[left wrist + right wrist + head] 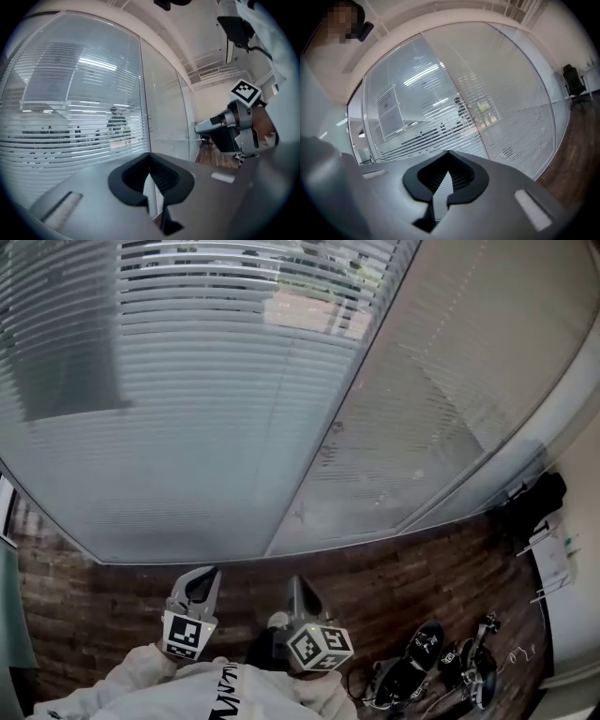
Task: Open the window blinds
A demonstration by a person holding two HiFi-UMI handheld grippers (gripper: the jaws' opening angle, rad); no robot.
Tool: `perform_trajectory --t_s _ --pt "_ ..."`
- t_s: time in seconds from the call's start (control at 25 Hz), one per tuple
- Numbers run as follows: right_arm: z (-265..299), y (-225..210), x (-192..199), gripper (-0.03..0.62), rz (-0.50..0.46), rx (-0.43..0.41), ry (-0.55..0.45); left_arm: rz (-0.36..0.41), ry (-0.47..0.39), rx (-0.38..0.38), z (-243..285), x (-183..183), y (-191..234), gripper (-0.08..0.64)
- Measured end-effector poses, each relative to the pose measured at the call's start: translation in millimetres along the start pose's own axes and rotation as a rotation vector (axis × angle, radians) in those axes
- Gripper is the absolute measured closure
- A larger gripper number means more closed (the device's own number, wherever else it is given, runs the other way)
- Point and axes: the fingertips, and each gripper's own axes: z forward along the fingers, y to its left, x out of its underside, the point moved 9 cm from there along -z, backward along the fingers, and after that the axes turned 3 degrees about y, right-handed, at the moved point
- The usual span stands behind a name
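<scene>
Two window blinds: a left panel (187, 437) and a right panel (450, 381), side by side in a curved glass wall. They stand just ahead of me, rising from the wood floor (94, 615). Slats are mostly tilted closed, with gaps near the top left. I judge them thin, light, bendy and easy to crease, so I shouldn't grab the slats. I'd take a cord or wand, but I can't see one. One frame post (323, 456) runs between the panels and carries a few small fittings (149, 117), possibly controls, I can't tell. Two grippers: my left gripper (208, 570) and right gripper (293, 579). Both are clenched on nothing, pointing at the glass and well short of it.
</scene>
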Motion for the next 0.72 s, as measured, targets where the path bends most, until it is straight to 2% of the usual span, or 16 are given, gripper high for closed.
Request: perform_trajectory --t_s 0.32,0.52,0.72 --pt "-61.5 7.7 20.8 0.592 -0.130 0.127 0.012 -0.022 -0.008 0.090 -24.6 -1.5 -27.8 0.560" --pt "-82.1 8.4 40.3 0.592 -0.139 0.147 0.016 -0.007 0.003 0.126 -29.7 3.2 -41.8 0.560" --pt "-84.1 9.7 37.6 0.594 -0.179 0.148 -0.004 0.021 -0.010 0.156 -23.4 -6.3 -50.9 0.560"
